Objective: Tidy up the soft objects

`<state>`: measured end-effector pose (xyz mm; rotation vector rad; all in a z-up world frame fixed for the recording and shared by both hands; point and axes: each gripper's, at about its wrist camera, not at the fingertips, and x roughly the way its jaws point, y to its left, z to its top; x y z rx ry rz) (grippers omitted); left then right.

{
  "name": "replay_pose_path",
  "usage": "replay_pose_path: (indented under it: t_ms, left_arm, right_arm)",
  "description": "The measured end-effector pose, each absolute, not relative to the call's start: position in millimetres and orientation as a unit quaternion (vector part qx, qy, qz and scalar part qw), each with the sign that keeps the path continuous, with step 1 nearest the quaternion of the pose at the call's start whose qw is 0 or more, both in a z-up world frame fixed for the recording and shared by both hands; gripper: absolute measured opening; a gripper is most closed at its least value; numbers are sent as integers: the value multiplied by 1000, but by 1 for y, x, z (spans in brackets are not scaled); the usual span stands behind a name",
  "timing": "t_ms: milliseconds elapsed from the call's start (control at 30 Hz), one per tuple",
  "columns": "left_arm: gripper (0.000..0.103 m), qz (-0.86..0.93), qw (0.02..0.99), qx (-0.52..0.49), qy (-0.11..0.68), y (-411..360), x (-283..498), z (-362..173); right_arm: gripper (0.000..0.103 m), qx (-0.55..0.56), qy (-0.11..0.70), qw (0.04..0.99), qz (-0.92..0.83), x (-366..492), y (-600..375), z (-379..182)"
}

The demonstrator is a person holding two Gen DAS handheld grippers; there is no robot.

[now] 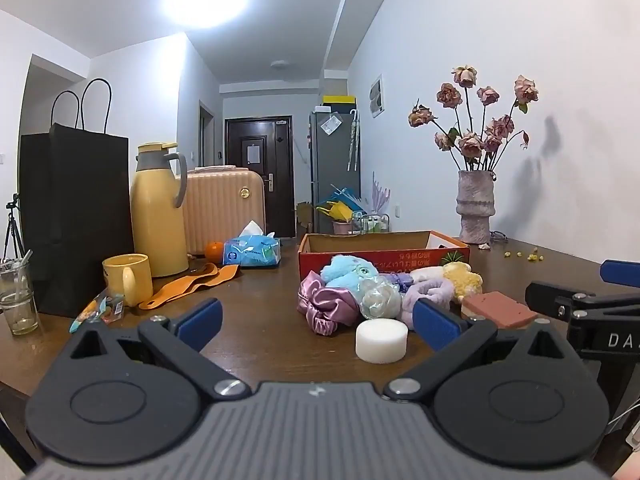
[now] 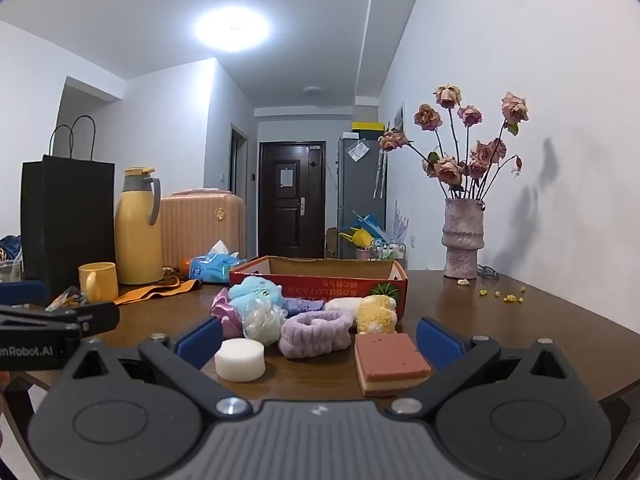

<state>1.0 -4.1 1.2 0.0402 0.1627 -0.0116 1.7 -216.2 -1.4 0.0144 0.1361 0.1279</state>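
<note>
A pile of soft things lies on the brown table in front of an open red cardboard box: a blue plush, a pink satin scrunchie, a pale mesh puff, a lilac headband, a yellow plush, a white foam disc and a brown-topped sponge. My left gripper is open and empty, just short of the disc. My right gripper is open and empty, near the sponge and headband.
At the left stand a black paper bag, a yellow thermos, a yellow mug, a glass, a tissue pack and an orange strap. A vase of dried roses stands at the back right by the wall.
</note>
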Motion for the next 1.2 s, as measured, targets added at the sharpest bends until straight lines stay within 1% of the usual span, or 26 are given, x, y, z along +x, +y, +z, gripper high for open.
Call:
replay_pose_path:
  t_ms: [1200]
  left_arm:
    - [103, -3, 996, 27, 84, -2, -1, 2]
  right_arm:
    - [103, 2, 70, 995, 73, 2, -212, -4]
